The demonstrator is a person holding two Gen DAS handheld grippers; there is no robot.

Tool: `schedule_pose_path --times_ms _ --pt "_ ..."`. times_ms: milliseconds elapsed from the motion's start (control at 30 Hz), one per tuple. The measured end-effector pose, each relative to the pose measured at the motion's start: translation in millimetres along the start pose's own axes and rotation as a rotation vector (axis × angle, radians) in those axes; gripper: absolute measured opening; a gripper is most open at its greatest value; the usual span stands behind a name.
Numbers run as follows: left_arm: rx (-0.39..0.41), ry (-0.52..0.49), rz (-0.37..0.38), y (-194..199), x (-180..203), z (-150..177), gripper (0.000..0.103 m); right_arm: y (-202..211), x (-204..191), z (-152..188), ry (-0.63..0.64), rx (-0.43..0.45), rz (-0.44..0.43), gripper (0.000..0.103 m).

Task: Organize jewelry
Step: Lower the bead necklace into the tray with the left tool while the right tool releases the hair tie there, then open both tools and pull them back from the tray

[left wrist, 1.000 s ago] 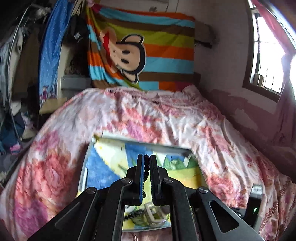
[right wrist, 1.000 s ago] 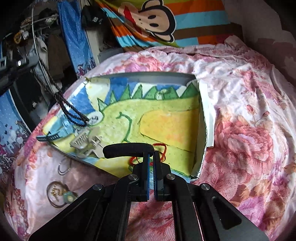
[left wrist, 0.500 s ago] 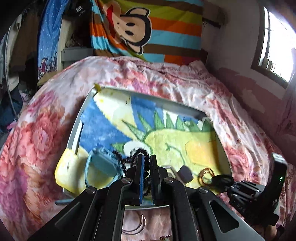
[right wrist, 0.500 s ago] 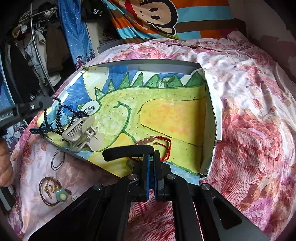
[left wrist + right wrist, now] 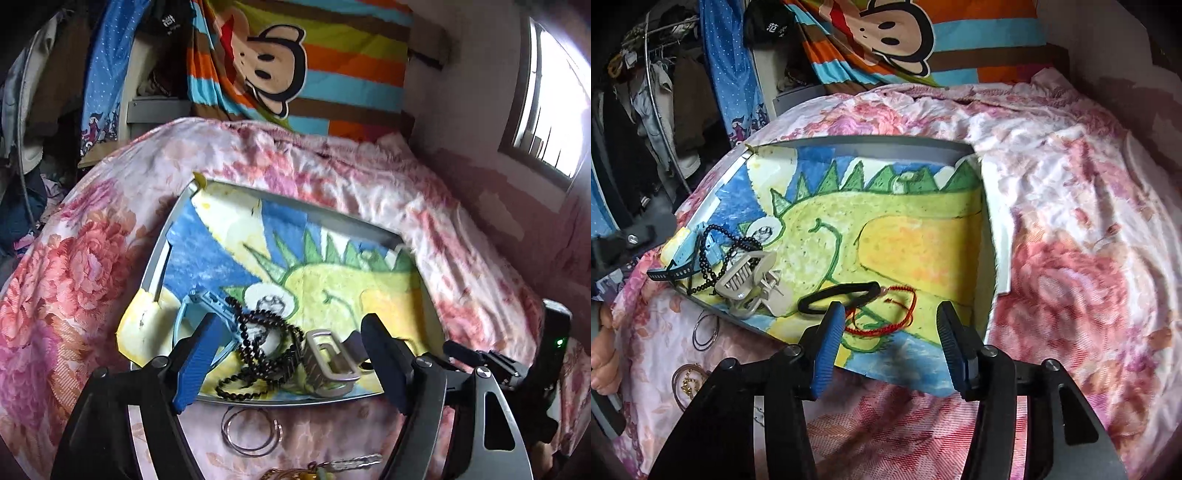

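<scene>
Both pairs of jaws have spread wide since half a second ago, when each was pinched nearly together: the left gripper (image 5: pixel 291 354) has let go of the long strand of small black beads (image 5: pixel 258 350), and the right gripper (image 5: pixel 890 343) has dropped the black elastic hair loop (image 5: pixel 838 297). Each gripper now hangs empty, jaws well apart, over the near edge of the shallow grey tray (image 5: pixel 886 142), which lies on the pink floral bedspread (image 5: pixel 1089 240) and is lined with a crayon drawing of a green and yellow dinosaur (image 5: pixel 886 229).

At the tray's near left corner the bead strand lies in a loose heap, draped partly across a light blue wristwatch with a plastic strap (image 5: pixel 207 310) on its left and touching a beige plastic claw hair clip (image 5: pixel 328 358) on its right. Further right along the near edge, the black loop rests beside a thin red cord bracelet (image 5: pixel 886 321), the two touching or overlapping.

Off the tray, on the bedspread near its front edge, lie two thin silver hoop rings (image 5: pixel 251 435), and nearer still a gold chain piece (image 5: pixel 687 382), partly cut off.
</scene>
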State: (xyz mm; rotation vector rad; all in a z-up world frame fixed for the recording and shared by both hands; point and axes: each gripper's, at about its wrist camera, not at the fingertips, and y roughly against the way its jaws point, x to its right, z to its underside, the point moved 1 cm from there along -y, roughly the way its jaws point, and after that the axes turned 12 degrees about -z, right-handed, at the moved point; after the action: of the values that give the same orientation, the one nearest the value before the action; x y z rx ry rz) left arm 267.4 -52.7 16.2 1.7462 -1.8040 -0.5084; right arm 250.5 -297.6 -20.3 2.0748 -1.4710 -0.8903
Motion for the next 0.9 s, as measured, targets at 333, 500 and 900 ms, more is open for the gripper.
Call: schedule_pose_path --times_ms 333,500,900 --pt "0.079 -0.013 -0.033 39.6 -3.1 1.2 0.096 55.1 -12.2 -6.0 0.011 0.184 -0.018 0.073" --pt "0.173 -0.007 -0.069 75.2 -8.8 13.0 0.103 97.9 -28.6 0.5 0.050 0.319 -0.044 0.087" --pt "0.259 -0.008 -0.100 141.6 -26.8 59.5 0.103 175.6 -72.5 48.8 0.155 0.482 -0.062 0.101"
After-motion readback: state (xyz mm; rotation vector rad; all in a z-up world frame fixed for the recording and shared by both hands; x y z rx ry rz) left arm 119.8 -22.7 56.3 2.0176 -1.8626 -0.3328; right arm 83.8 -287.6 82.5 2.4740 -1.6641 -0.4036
